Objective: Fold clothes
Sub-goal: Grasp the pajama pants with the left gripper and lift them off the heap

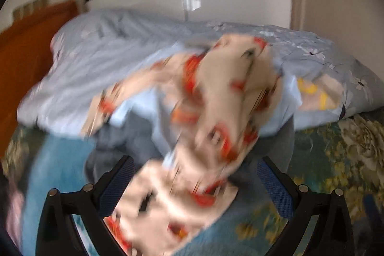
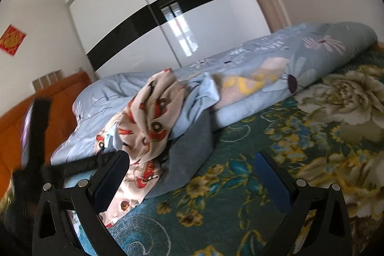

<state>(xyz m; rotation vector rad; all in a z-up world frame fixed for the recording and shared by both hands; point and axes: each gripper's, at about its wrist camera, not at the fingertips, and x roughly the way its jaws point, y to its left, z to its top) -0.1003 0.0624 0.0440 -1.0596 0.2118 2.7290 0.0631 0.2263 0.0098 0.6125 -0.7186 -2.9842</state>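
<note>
Your left gripper (image 1: 195, 181) has its jaws spread wide, and the cream garment with red prints (image 1: 216, 116) lies blurred between and beyond them; its near edge sits in the gap, but the blue pads are not closed on it, so nothing is grasped there. The garment is heaped on top of a pale blue cloth (image 1: 156, 112) and a grey cloth (image 1: 120, 136), all on the bed (image 1: 336, 160) with its green floral cover. Behind the heap runs the rolled light blue quilt (image 1: 108, 52), and to the left is the orange headboard (image 1: 24, 64).

Your right gripper (image 2: 192, 174) also has its jaws released and wide apart, holding nothing, with bare floral cover between them. From this view the cream garment (image 2: 148, 116) is draped over the pile just beyond your left finger (image 2: 112, 174), with the grey cloth (image 2: 192, 150) spreading out beneath it toward the middle. The left gripper's dark body (image 2: 79, 164) reaches in from the left, close against the garment's lower edge. The white wardrobe with a black band (image 2: 168, 16) stands behind the bed.
</note>
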